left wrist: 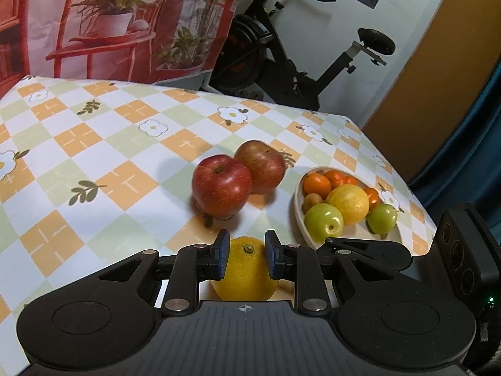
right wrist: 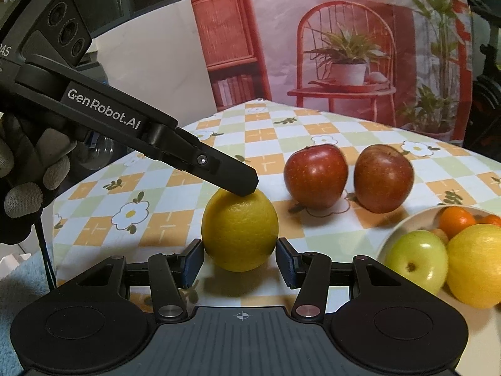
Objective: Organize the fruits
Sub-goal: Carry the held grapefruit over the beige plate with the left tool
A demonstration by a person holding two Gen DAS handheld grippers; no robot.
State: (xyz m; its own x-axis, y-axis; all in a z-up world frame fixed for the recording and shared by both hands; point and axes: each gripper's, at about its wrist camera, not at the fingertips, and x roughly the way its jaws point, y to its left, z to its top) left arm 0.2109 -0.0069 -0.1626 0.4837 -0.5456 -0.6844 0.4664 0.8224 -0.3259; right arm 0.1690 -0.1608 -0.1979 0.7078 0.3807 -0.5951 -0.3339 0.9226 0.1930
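A yellow citrus fruit (right wrist: pixel 239 228) sits on the checked tablecloth (right wrist: pixel 175 194). My right gripper (right wrist: pixel 240 258) has a pad against each side of the fruit's near half and is shut on it. My left gripper (right wrist: pixel 245 186) reaches in from the left, shut, its tip resting on top of the fruit. In the left wrist view the same fruit (left wrist: pixel 247 271) shows below the narrow gap of the left gripper (left wrist: pixel 247 246). Two red apples (right wrist: pixel 316 175) (right wrist: pixel 383 178) stand side by side behind it. A white bowl (right wrist: pixel 404 222) to the right holds green apples, another yellow citrus and small oranges.
A gloved hand (right wrist: pixel 25 188) holds the left tool. The table's right edge (left wrist: pixel 407 181) runs just past the bowl (left wrist: pixel 297 206). An exercise bike (left wrist: pixel 281 62) and a printed backdrop (left wrist: pixel 125 25) stand behind the table. Bare cloth (left wrist: pixel 94 144) spreads left of the apples (left wrist: pixel 220 186).
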